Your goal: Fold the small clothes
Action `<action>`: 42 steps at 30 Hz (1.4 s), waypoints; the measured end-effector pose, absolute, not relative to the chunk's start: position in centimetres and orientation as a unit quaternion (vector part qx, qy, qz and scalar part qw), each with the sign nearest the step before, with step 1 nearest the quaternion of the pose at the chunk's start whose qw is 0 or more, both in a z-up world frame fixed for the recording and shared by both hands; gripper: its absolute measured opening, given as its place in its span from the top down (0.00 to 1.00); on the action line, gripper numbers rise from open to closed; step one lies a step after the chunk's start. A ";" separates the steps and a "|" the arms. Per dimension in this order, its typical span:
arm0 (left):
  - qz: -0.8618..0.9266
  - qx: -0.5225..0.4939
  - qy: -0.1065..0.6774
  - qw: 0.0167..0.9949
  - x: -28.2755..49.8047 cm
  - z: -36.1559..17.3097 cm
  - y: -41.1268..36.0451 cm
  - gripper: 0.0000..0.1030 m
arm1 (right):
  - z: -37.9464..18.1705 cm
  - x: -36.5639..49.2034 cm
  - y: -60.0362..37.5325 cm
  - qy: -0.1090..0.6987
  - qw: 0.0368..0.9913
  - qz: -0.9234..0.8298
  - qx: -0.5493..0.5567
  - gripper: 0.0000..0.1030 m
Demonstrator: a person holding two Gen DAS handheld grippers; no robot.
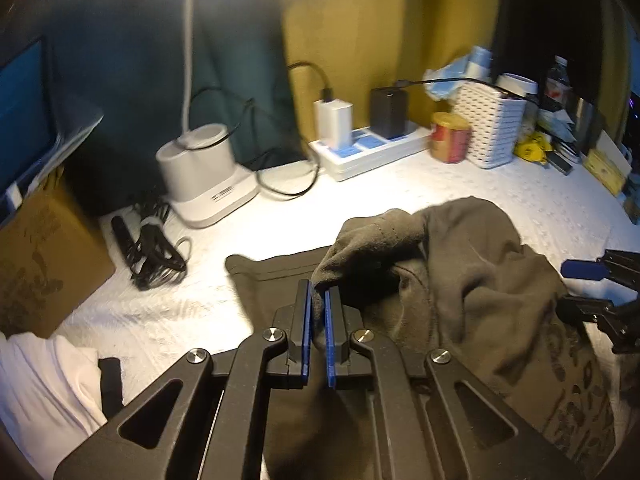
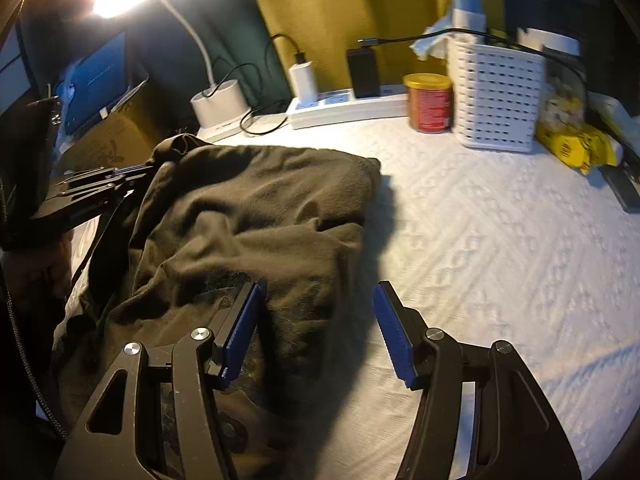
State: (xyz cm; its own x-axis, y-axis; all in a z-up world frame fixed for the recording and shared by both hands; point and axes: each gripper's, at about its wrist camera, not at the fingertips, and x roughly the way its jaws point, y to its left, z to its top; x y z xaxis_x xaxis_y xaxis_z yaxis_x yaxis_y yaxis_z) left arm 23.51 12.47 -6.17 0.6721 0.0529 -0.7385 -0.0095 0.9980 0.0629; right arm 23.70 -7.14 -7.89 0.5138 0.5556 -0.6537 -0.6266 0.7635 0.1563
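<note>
Garment: crumpled dark olive cotton shirt (image 2: 256, 216) on white bench (image 2: 500, 260), long axis unclear
Left tongs (image 1: 318, 300): clamped on shirt edge
Right tongs (image 2: 316, 300): wide apart, empty

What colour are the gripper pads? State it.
Blue pads, set in black fingers; clearest in the right wrist view.
</note>
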 end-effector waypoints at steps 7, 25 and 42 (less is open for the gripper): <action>0.060 -0.022 0.412 0.909 23.9 -7.4 16.1 0.95 | -8.7 23.5 -5.6 0.366 0.864 0.340 -0.064 0.40; 0.031 -0.052 0.409 0.911 19.9 -5.3 15.8 0.32 | -7.9 21.6 -5.9 0.354 0.872 0.331 -0.073 0.40; -0.110 -0.062 0.436 0.891 11.4 -5.5 8.6 0.32 | -7.6 16.6 -9.3 0.341 0.884 0.313 -0.063 0.40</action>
